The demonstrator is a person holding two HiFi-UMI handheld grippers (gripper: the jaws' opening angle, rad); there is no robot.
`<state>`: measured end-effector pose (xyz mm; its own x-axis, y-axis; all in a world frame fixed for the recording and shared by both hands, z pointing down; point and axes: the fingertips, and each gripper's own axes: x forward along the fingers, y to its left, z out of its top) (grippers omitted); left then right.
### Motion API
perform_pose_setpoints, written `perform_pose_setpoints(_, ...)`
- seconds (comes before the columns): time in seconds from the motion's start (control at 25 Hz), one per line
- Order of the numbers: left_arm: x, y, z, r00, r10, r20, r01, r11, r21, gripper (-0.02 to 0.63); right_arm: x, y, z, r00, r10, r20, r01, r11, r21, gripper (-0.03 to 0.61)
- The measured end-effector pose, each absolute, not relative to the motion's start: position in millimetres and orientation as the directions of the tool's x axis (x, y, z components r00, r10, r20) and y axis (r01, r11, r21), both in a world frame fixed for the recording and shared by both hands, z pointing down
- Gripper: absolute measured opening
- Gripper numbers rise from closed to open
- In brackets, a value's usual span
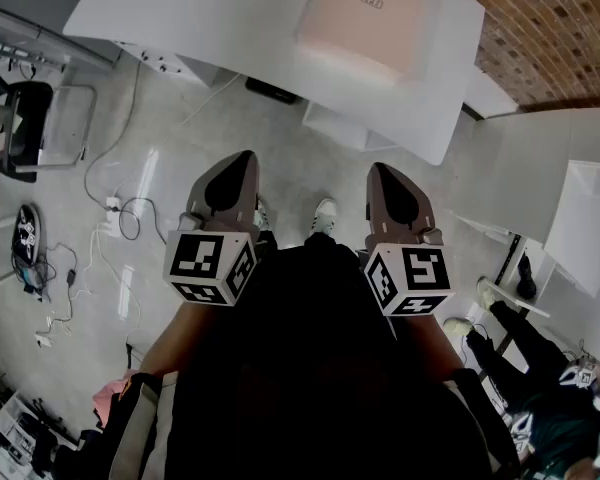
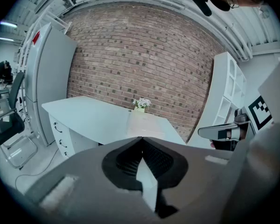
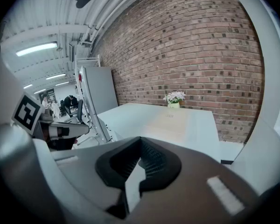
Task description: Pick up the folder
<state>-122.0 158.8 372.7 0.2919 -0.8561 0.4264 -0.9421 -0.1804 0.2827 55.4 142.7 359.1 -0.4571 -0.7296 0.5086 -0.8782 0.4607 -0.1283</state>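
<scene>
The folder [image 1: 365, 23] lies flat on the white bench [image 1: 180, 13], well ahead. The left hand-held gripper [image 1: 238, 173] and the right hand-held gripper [image 1: 385, 180] are both fully closed and empty. The folder looks thin, light and bendy, so pinching its near edge seems best.

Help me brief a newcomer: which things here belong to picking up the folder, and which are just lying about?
Job: folder, the desk under it, left hand-held gripper and right hand-held gripper, both shut, empty.
Lying about: flowers on the desk, floor cables, office chair.
</scene>
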Motion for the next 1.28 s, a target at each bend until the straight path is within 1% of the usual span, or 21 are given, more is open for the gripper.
perform_pose_setpoints(0.4,-119,149,371,0.296,-0.858,0.421,-0.941,-0.185,0.284,-0.002,56,138,358,-0.457,-0.73,0.507,-0.878,0.462,-0.127,0.0)
perform_pose_setpoints(0.8,-89,141,359,0.291,-0.868,0.403,-0.945,-0.195,0.262,-0.002,77,128,353,-0.492,-0.727,0.479,-0.865,0.47,-0.174,0.002)
perform_pose_setpoints(0.96,-78,139,354,0.268,-0.879,0.394,-0.952,-0.178,0.25,-0.002,93,124,350,-0.498,-0.731,0.466,-0.861,0.479,-0.169,0.002)
perform_pose_setpoints(1.28,-67,136,338,0.169,-0.911,0.375,-0.973,-0.093,0.213,-0.002,130,117,350,-0.531,-0.709,0.463,-0.837,0.523,-0.16,0.002)
